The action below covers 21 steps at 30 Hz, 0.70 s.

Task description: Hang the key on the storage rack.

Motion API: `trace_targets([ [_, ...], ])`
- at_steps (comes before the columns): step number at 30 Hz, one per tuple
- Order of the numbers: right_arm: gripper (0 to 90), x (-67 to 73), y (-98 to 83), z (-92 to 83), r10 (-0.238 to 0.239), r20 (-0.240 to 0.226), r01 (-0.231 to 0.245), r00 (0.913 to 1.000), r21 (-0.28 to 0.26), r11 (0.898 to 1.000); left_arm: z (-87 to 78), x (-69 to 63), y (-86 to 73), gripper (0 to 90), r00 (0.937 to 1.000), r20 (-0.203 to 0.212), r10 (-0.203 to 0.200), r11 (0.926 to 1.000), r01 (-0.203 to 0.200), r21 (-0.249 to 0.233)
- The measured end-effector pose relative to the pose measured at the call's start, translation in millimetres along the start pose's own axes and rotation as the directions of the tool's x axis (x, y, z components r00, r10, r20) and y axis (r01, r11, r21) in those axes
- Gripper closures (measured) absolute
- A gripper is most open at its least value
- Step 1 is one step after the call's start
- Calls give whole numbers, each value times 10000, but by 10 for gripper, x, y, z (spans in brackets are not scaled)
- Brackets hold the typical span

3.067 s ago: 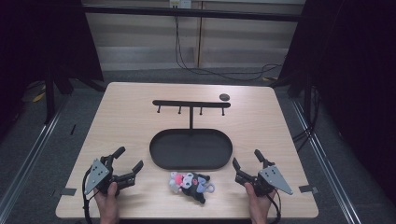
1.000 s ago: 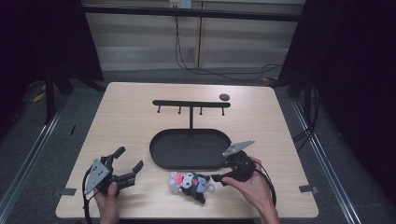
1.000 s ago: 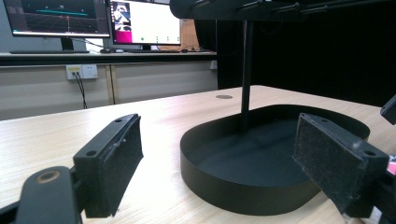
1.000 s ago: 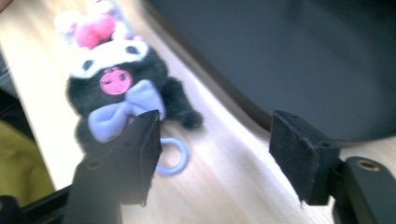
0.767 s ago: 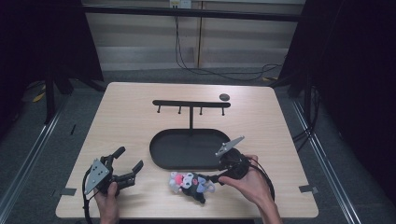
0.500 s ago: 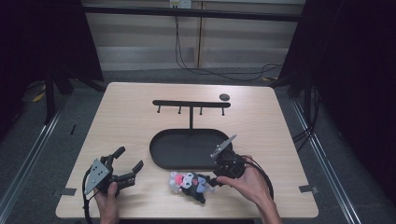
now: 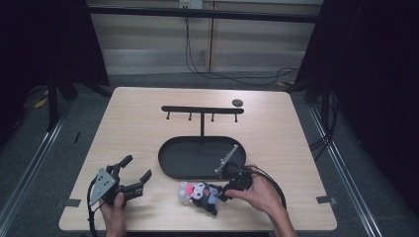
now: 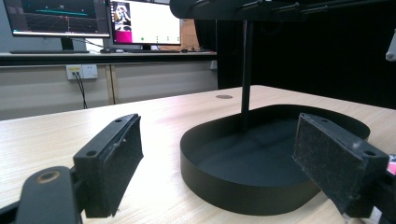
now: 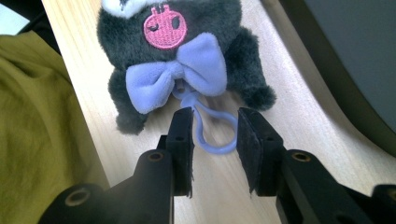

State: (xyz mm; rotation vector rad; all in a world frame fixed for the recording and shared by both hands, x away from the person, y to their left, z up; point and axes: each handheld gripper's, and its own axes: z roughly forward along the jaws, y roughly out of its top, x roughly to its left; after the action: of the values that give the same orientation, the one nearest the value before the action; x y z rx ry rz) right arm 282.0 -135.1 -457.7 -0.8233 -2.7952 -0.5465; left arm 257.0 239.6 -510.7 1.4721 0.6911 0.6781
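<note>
While we close the right gripper (image 9: 215, 144):
Fingers: just narrowing, loop between, not pinched.
Loop (image 9: 212, 133): thin lilac plastic.
Plush toy (image 9: 180, 56): fuzzy, desk's near edge.
Left gripper (image 7: 129, 177): fingers spread.

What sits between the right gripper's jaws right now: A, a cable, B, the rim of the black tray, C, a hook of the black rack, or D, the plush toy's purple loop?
D: in the right gripper view the purple loop hanging under the dark plush toy lies in the gap of the right gripper, whose jaws have just been closing but do not yet pinch it.
</note>
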Motion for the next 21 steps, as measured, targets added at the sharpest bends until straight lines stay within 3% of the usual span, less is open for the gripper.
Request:
trace_targets([
  [9, 609, -24, 111, 99, -277, 175, 267, 9995, 581, 9980, 0, 0, 0, 153, 10000, -5, 4, 10000, -4, 1],
  [14, 635, -29, 164, 115, -652, 104, 641, 9978, 836, 9944, 0, 0, 0, 153, 10000, -1, 1, 10000, -1, -1],
  [21, 623, -8, 168, 135, -700, -156, 712, 9974, 911, 9933, 0, 1, 0, 153, 10000, 2, 2, 10000, -2, 0],
])
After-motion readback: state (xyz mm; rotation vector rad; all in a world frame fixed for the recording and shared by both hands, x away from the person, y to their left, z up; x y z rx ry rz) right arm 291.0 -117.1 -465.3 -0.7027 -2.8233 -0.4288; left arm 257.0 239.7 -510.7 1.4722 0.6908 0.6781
